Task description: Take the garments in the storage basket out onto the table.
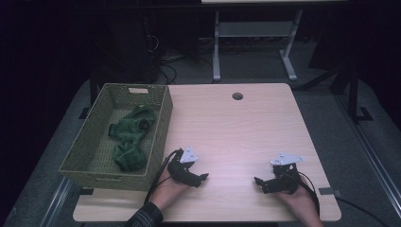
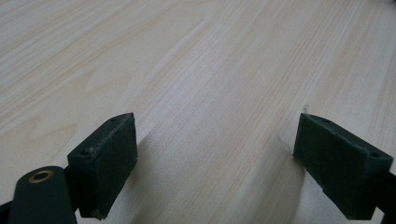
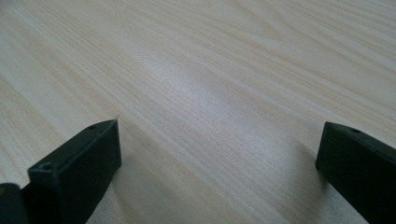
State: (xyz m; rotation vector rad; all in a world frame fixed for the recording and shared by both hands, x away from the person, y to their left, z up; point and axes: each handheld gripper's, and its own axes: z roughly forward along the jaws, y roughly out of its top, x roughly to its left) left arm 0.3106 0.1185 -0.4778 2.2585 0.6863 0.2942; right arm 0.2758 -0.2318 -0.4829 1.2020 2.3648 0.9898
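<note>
Both grippers rest low on the light wooden table point(image 1: 236, 127) near its front edge, each held by a hand. My left gripper point(image 1: 201, 179) points right, toward the middle, and stands open with nothing between its jaws; in the left gripper view point(image 2: 215, 163) only bare wood lies between the two black pads. My right gripper point(image 1: 259, 183) points left, facing the other one, also open and empty, as the right gripper view point(image 3: 217, 168) confirms. A green woven basket point(image 1: 156, 137) sits at the table's left with crumpled green cloth point(image 1: 130, 137) inside.
A round cable hole point(image 1: 237, 96) is in the tabletop near the far edge. Beyond the table stand white desk legs point(image 1: 216, 47) and cables on a dark floor. Bare wood stretches between the basket and the right edge.
</note>
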